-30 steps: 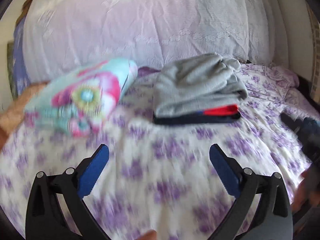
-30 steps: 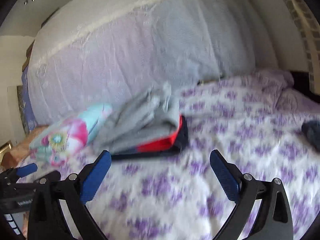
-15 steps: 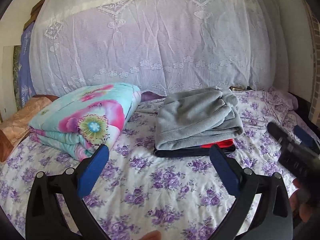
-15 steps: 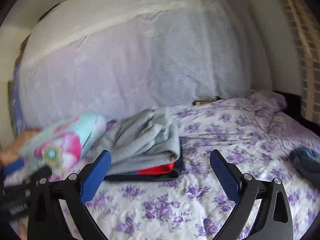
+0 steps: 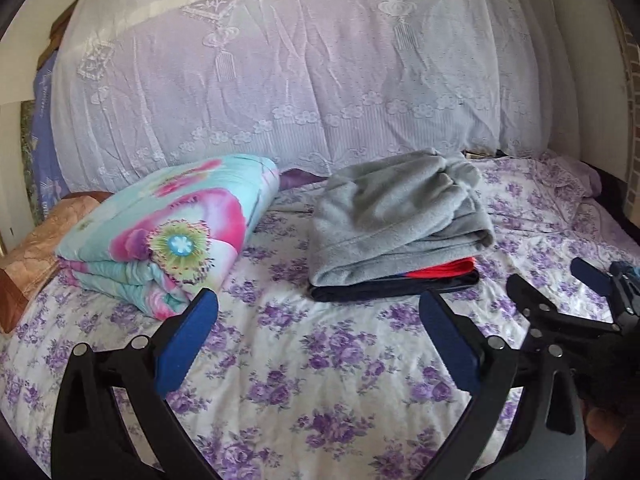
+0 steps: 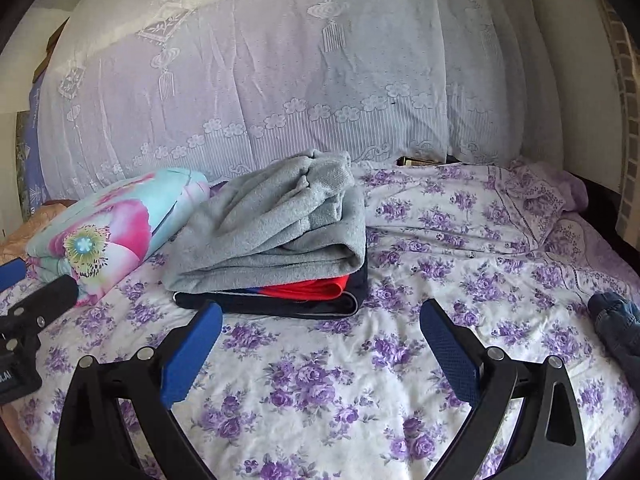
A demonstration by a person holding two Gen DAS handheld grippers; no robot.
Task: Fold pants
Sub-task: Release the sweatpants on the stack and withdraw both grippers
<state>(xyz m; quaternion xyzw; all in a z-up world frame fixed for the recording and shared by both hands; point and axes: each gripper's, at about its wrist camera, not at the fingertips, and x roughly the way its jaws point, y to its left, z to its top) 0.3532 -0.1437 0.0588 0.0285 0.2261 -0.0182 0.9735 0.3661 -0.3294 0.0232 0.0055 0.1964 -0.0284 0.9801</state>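
White lace curtain (image 5: 304,92), thin and creased with woven flowers and tassels, fills the backdrop from ten to two o'clock. Below it spreads the bed sheet (image 5: 320,360), soft white cotton printed with purple roses, slightly rumpled. At nine o'clock lies a quilt (image 5: 168,232), a puffy folded roll in turquoise with a big pink flower. Beside it, at twelve o'clock, sits a stack of folded pants (image 5: 396,236): a fuzzy grey fleece pair on top, a red layer under it, a smooth navy pair at the bottom. In the right view a crumpled denim piece (image 6: 616,320) lies at three o'clock, well apart from the stack. Both tools hover over the sheet: the left gripper (image 5: 320,332) and right gripper (image 6: 320,336) have blue ribbed pads spread wide, holding nothing.
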